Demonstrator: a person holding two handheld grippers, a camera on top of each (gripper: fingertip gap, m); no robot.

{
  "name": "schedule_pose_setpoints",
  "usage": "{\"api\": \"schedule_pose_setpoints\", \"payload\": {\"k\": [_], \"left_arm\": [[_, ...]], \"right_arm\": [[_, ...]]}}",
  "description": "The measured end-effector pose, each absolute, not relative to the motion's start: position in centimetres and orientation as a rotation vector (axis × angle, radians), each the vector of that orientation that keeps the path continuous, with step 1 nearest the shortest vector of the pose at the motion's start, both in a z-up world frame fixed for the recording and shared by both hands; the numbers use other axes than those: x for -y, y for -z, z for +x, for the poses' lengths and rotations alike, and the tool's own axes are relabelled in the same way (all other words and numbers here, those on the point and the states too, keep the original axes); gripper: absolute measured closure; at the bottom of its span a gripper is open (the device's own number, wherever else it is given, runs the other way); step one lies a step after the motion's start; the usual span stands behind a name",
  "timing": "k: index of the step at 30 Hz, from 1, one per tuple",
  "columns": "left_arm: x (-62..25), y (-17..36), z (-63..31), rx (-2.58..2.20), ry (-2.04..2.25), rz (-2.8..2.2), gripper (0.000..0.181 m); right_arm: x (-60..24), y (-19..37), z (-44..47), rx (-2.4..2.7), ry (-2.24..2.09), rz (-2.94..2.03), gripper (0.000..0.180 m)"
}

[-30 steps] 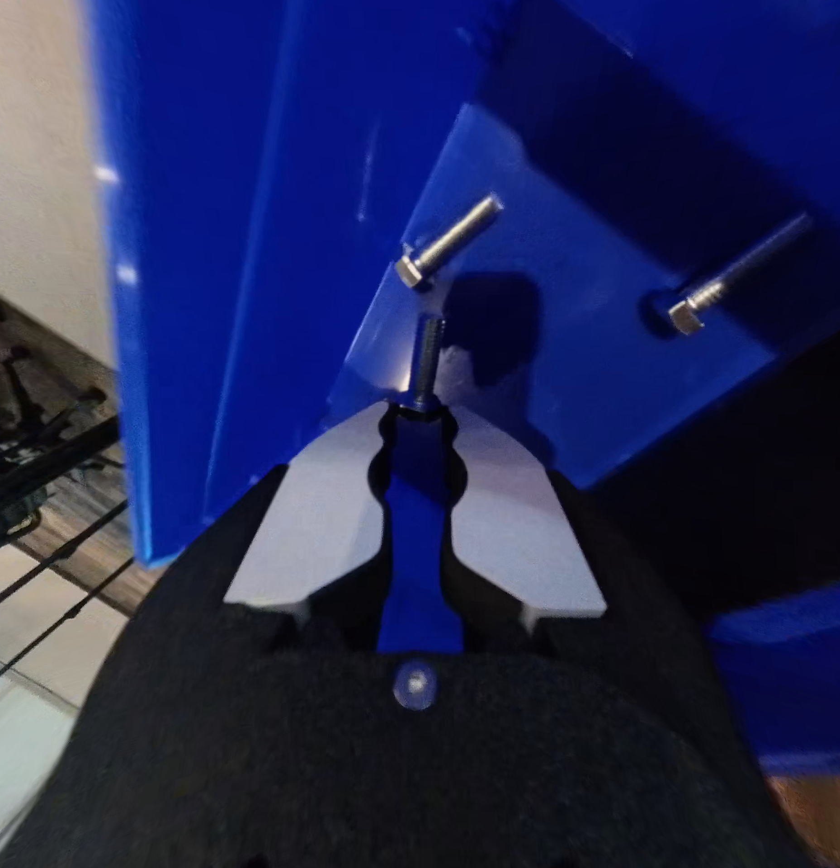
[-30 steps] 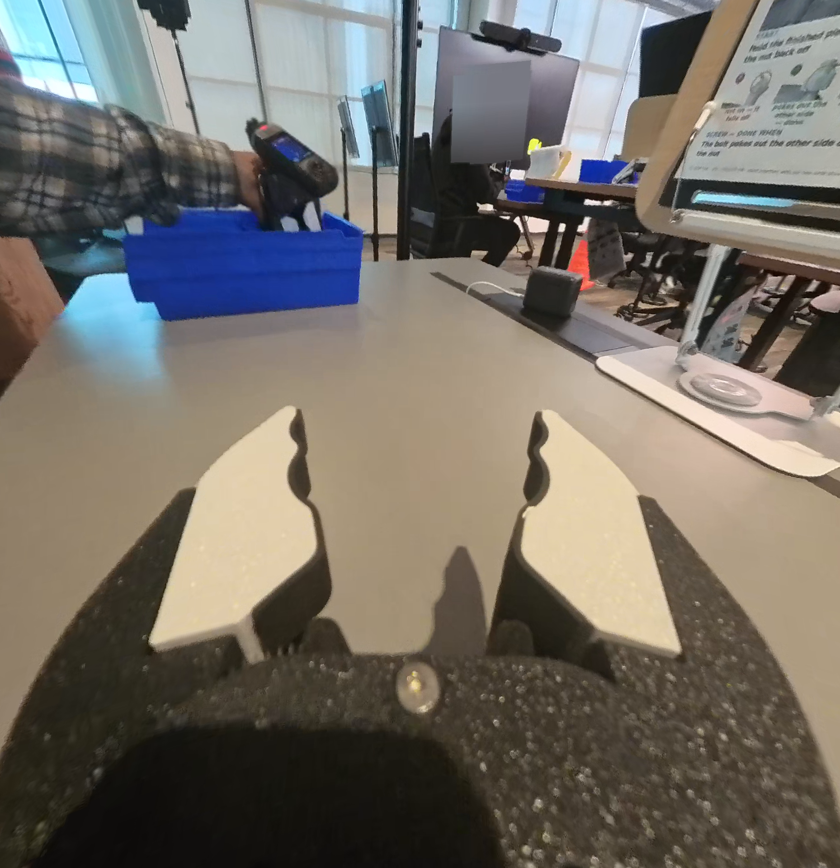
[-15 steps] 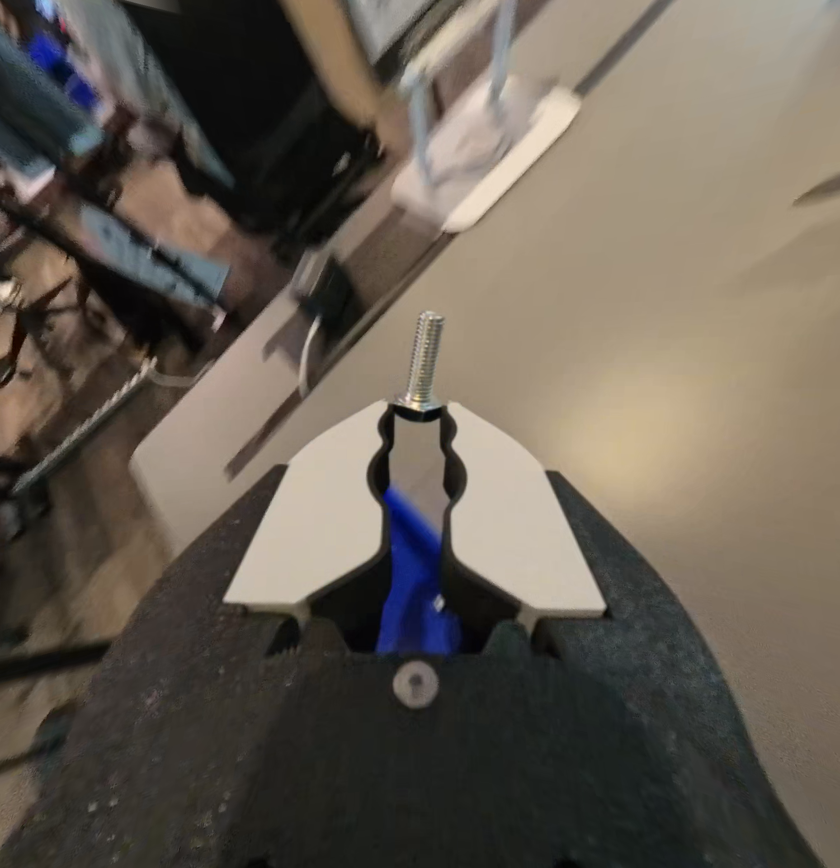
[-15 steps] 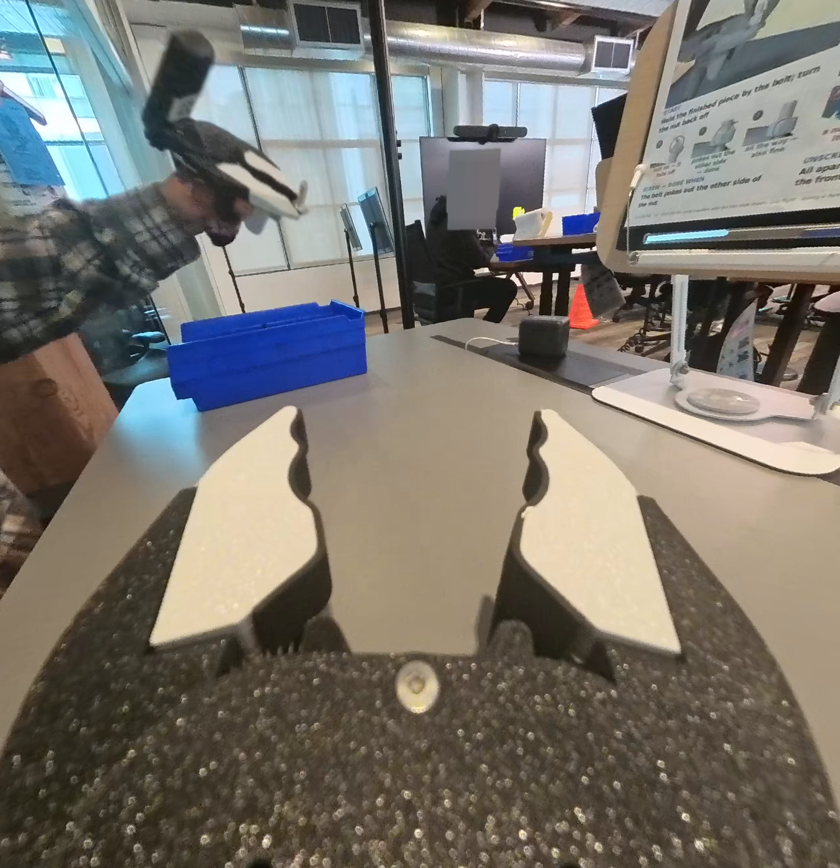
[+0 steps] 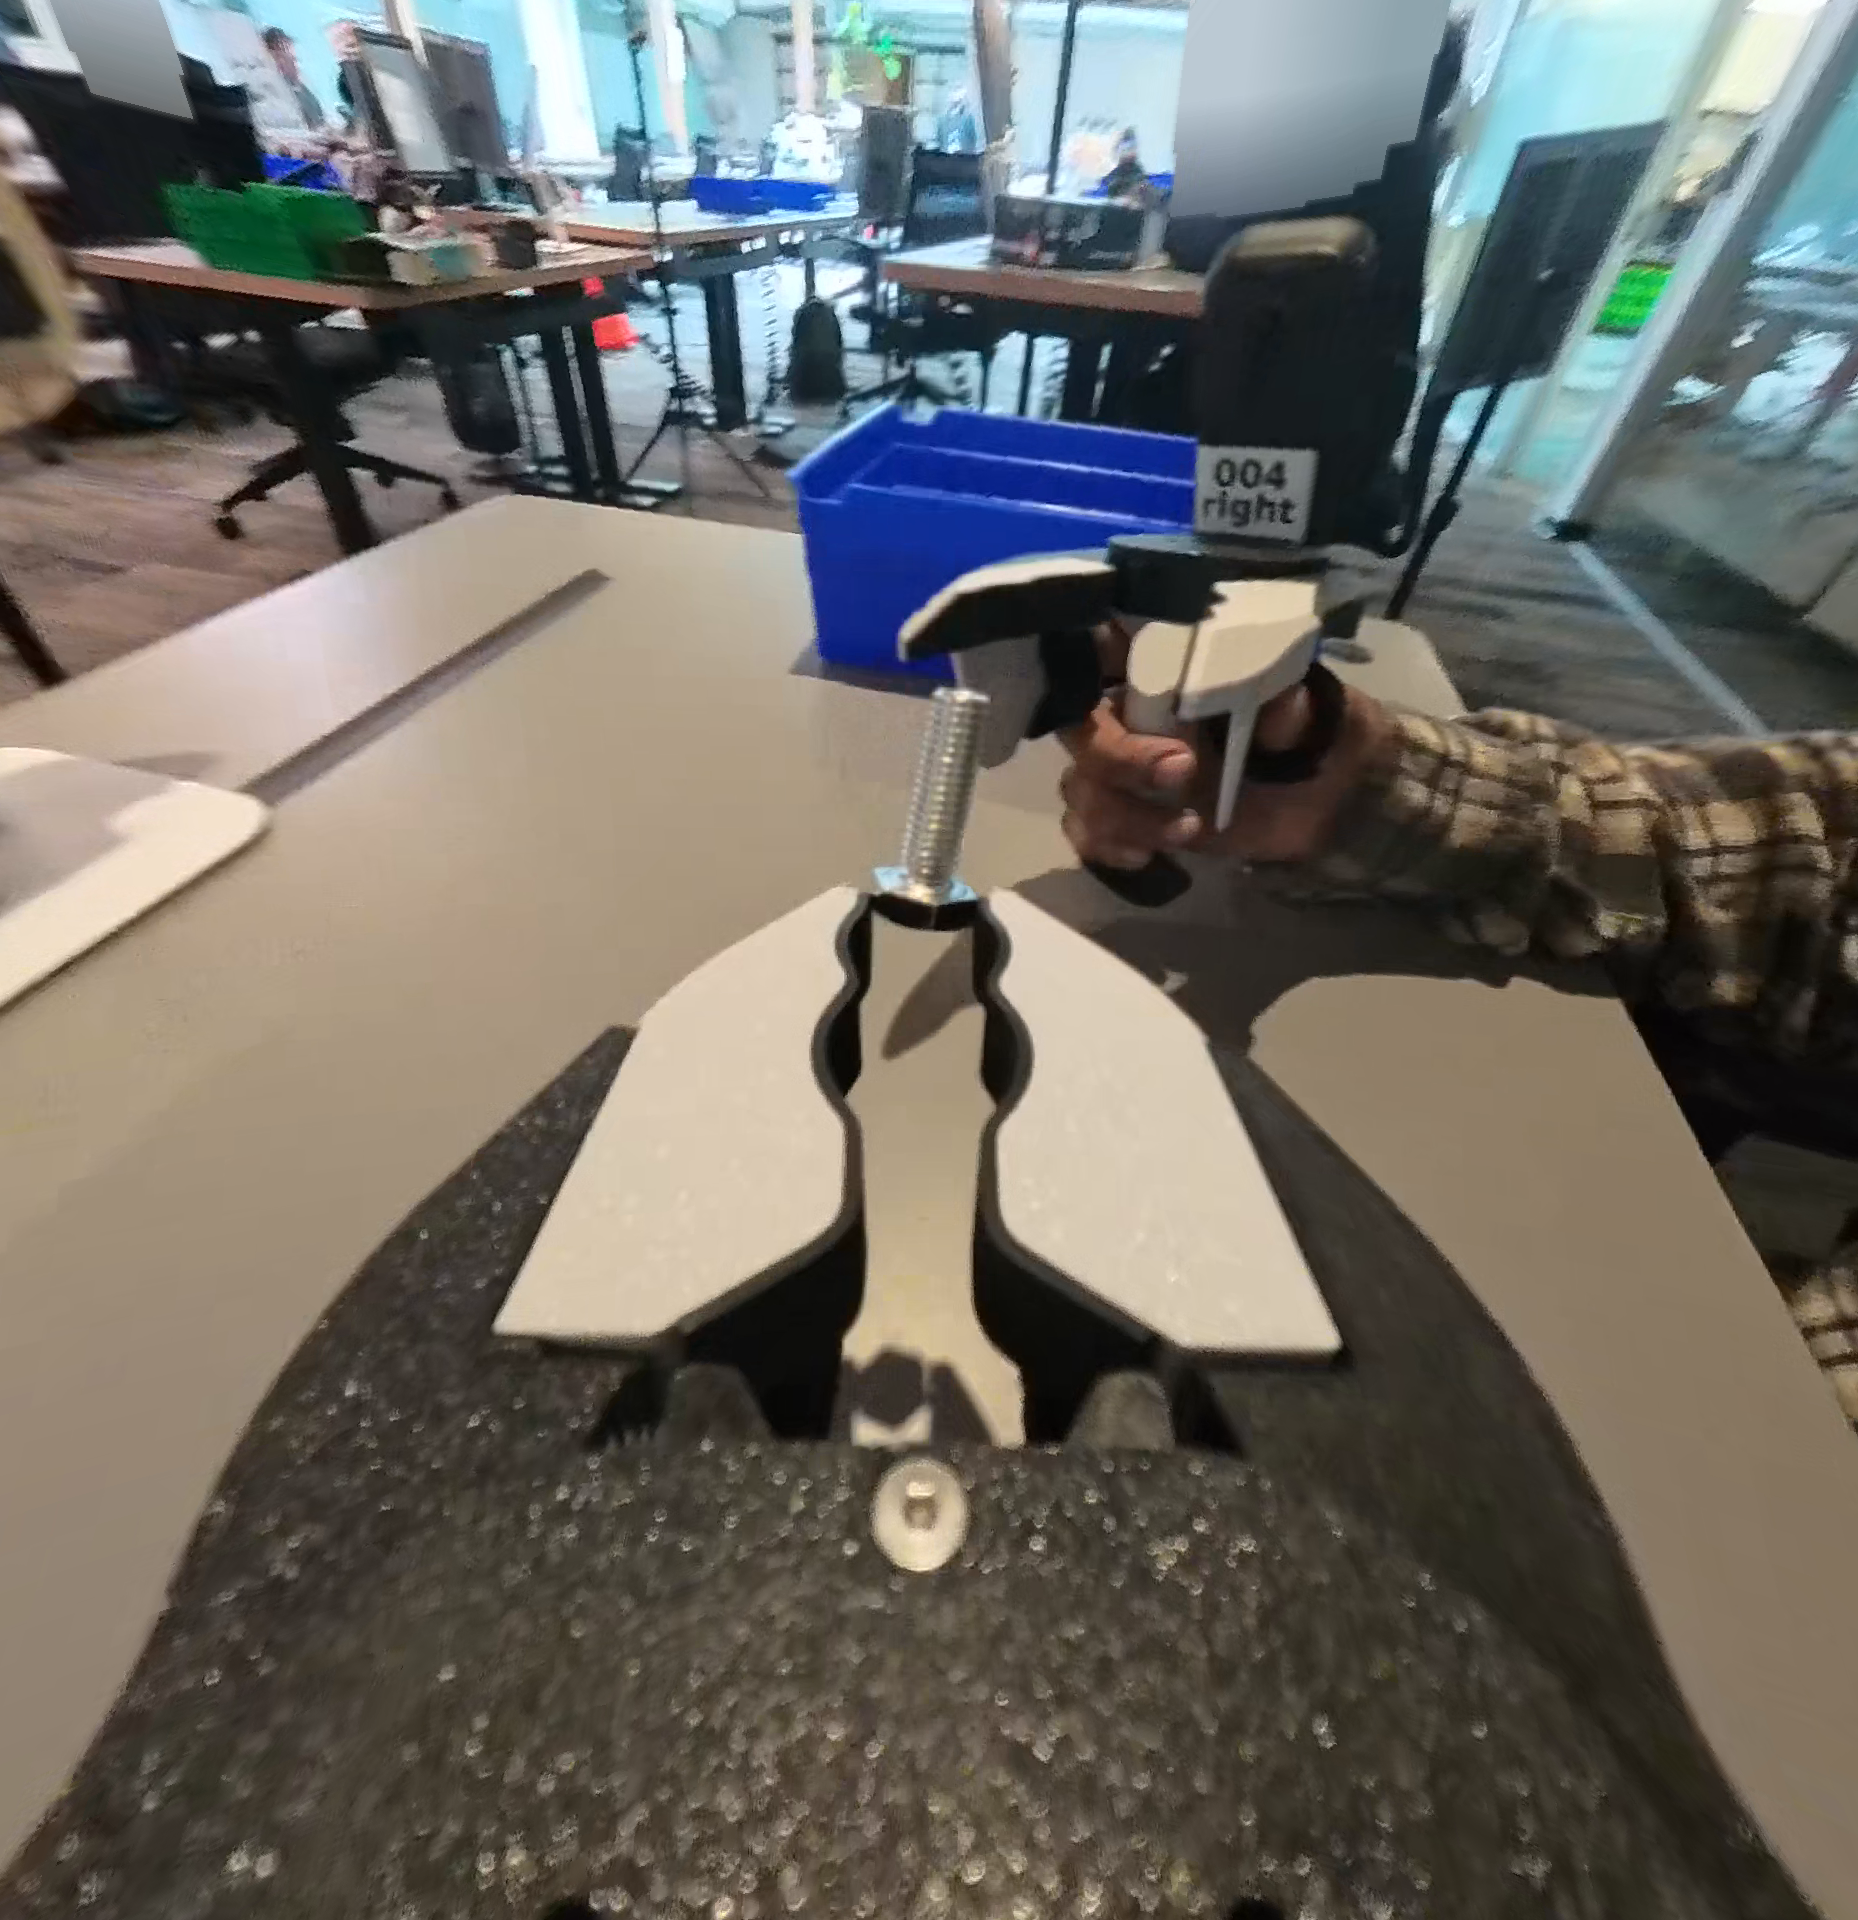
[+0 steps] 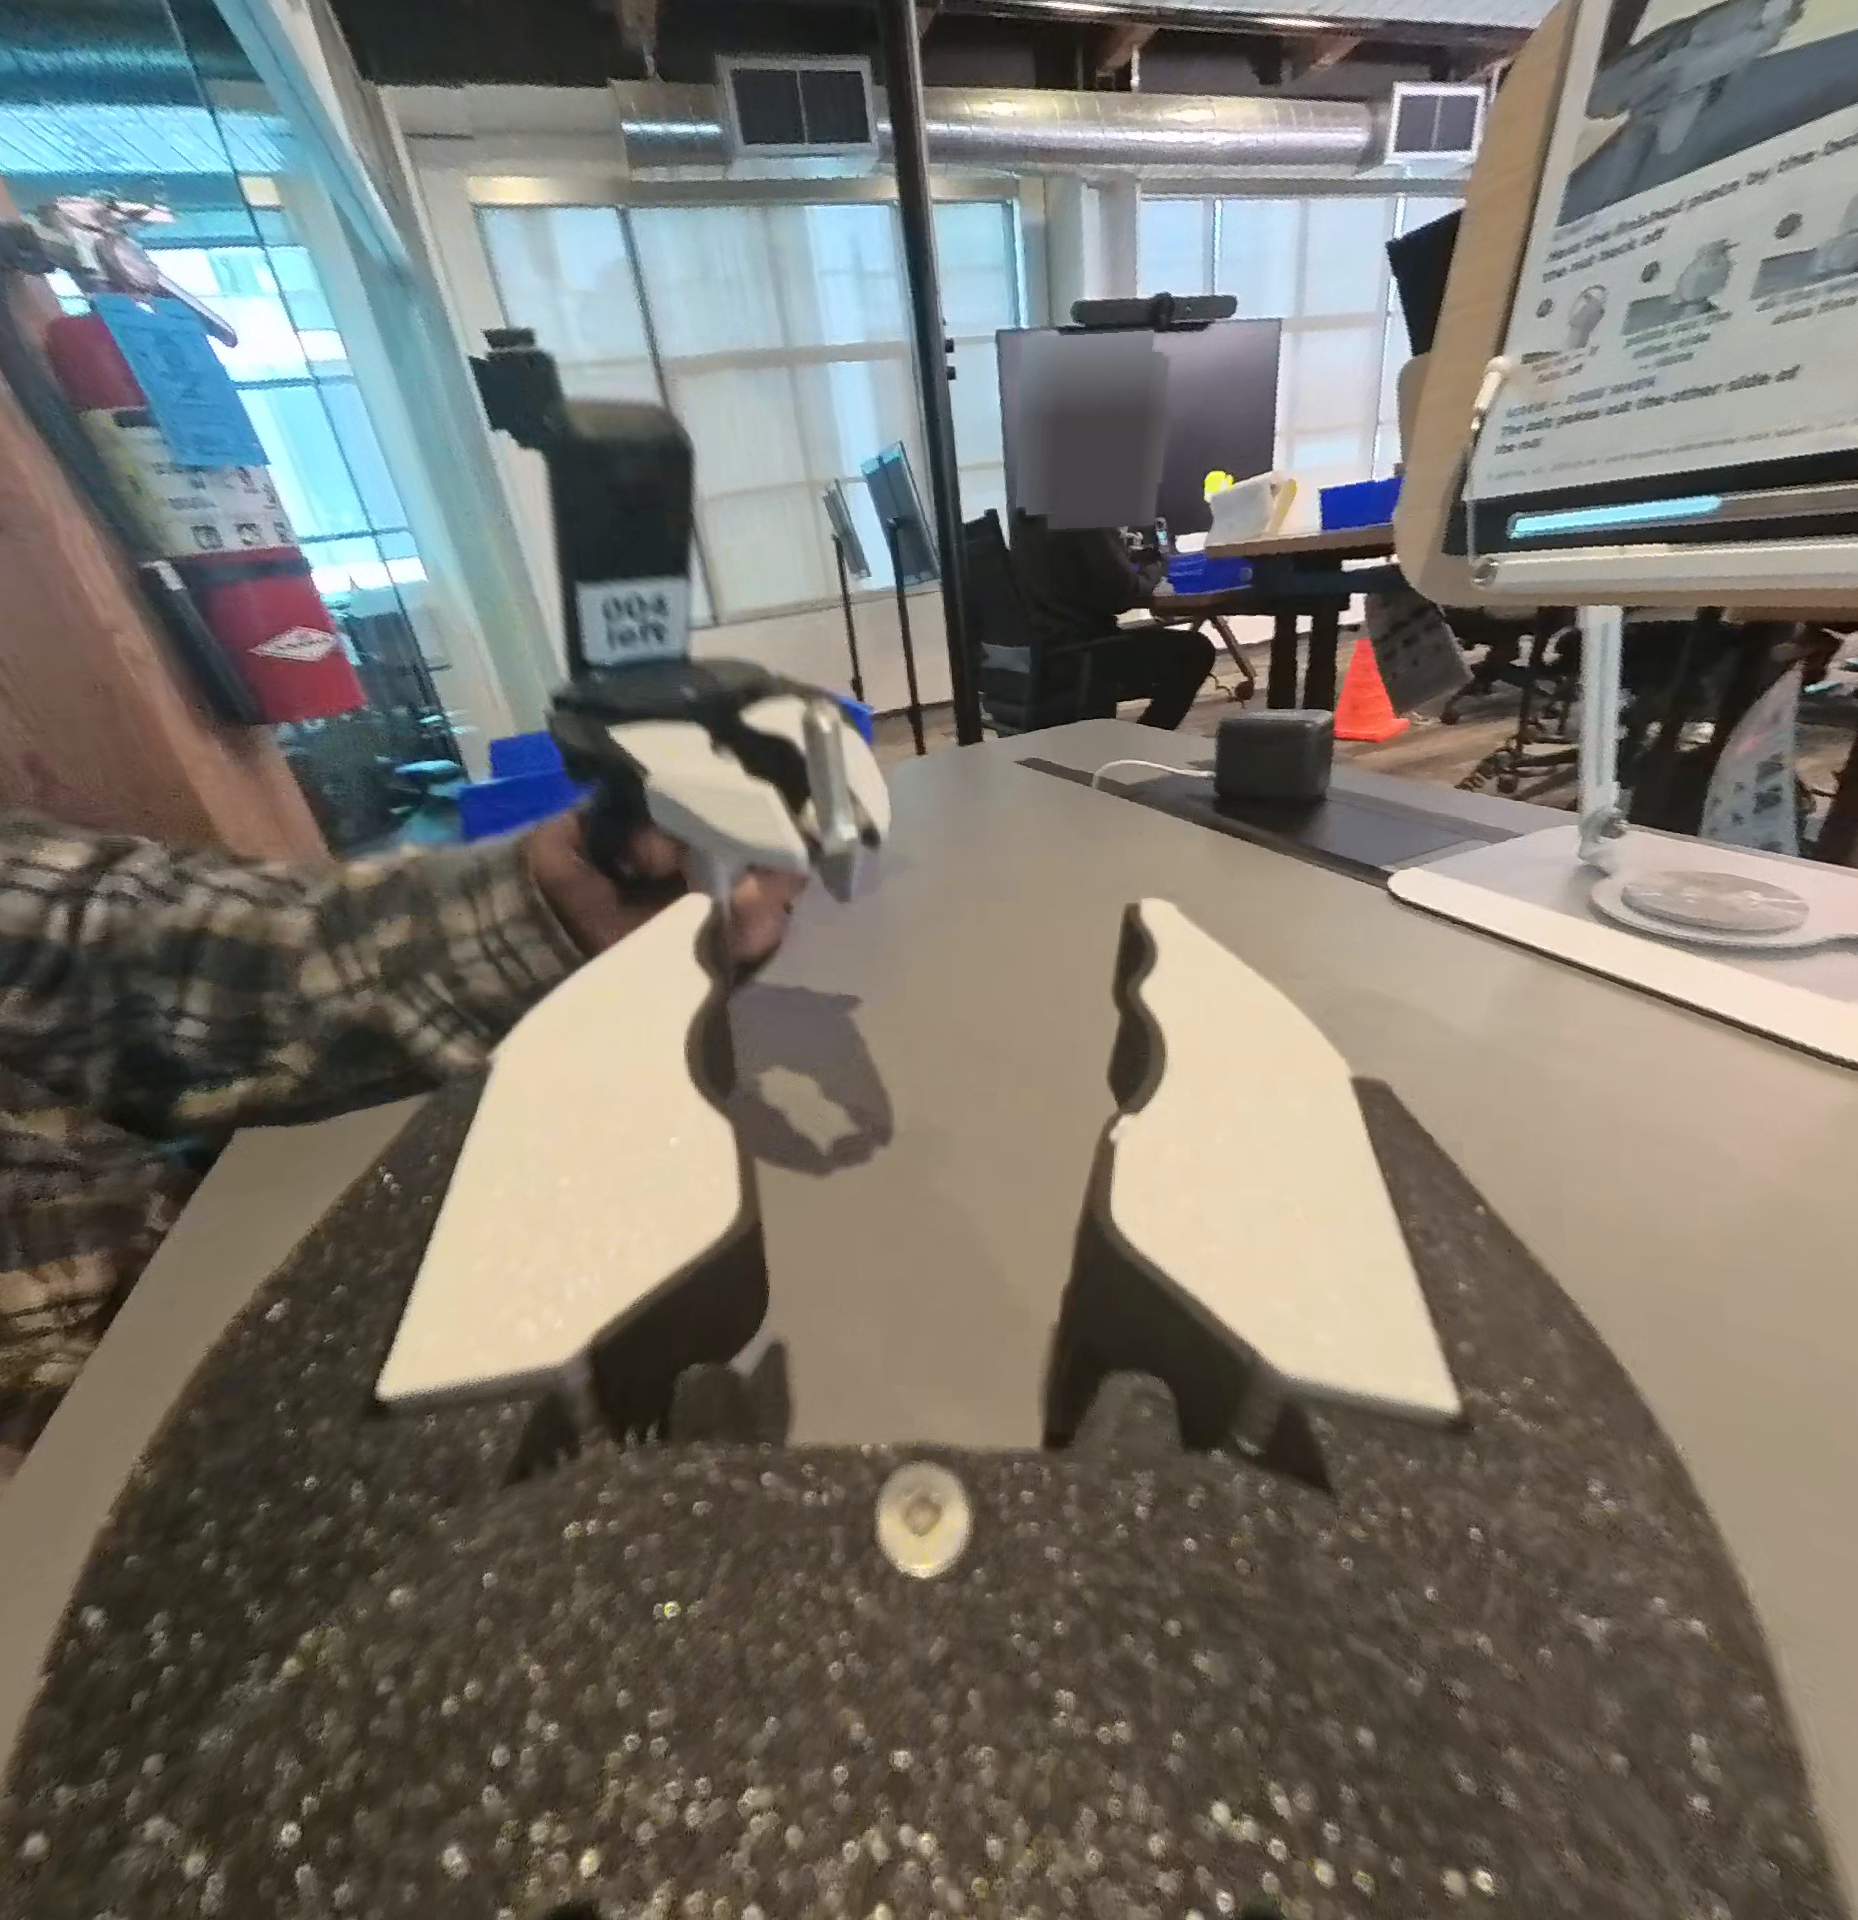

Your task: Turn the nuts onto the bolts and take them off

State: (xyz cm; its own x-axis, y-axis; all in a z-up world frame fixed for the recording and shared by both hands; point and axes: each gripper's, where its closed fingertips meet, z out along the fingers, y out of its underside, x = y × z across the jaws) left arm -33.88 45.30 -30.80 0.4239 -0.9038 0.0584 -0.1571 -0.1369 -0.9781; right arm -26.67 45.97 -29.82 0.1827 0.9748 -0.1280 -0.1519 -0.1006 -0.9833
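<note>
My left gripper is shut on the head of a silver bolt; its threaded shaft sticks forward and up past the fingertips. It also shows in the right wrist view, held in a hand over the table's left side, with the bolt in its tips. My right gripper is open and empty above the grey table. In the left wrist view the right gripper is just beyond the bolt, held by a hand in a plaid sleeve. No nut is in view.
A blue bin stands at the table's far edge. A white stand base with an instruction board sits on the right side. A small dark box lies by a black strip in the table. My hands' fingertips stand some 8 cm from each other.
My left gripper lifted the bolt out of the blue bin and swung round over the table, now facing the right gripper. My right gripper stayed open and tilted up a little.
</note>
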Motion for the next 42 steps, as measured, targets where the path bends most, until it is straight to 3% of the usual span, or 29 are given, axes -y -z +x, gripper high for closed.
{"api": "schedule_pose_setpoints", "payload": {"k": [8, 19, 21, 26, 29, 37, 42], "left_arm": [[-43.4, 32.9, -31.4, -0.989, 1.000, -1.529, 0.163], [-42.3, 31.6, -31.5, -0.976, 1.053, -1.487, 0.163], [-42.1, 31.3, -31.4, -0.978, 1.053, -1.478, 0.163], [-42.0, 31.6, -31.7, -1.007, 1.022, -1.507, 0.162], [-42.9, 31.8, -33.5, -0.985, 0.944, -1.550, 0.151], [-45.4, 32.1, -41.7, -0.835, 0.732, -1.601, 0.145], [-46.1, 31.5, -43.5, -0.784, 0.727, -1.599, 0.145]], "right_arm": [[-43.4, 27.9, -29.5, 0.978, -1.344, -1.162, 0.139], [-42.0, 27.7, -32.3, 1.081, -1.285, -1.160, 0.154], [-41.7, 27.6, -32.5, 1.111, -1.283, -1.142, 0.170], [-41.7, 28.0, -33.2, 1.221, -1.248, -1.171, 0.171], [-43.4, 28.5, -33.8, 1.253, -1.234, -1.227, 0.171], [-47.3, 36.0, -37.7, 1.427, -1.094, -1.454, 0.171], [-47.8, 37.9, -39.4, 1.512, -1.003, -1.477, 0.171]]}}
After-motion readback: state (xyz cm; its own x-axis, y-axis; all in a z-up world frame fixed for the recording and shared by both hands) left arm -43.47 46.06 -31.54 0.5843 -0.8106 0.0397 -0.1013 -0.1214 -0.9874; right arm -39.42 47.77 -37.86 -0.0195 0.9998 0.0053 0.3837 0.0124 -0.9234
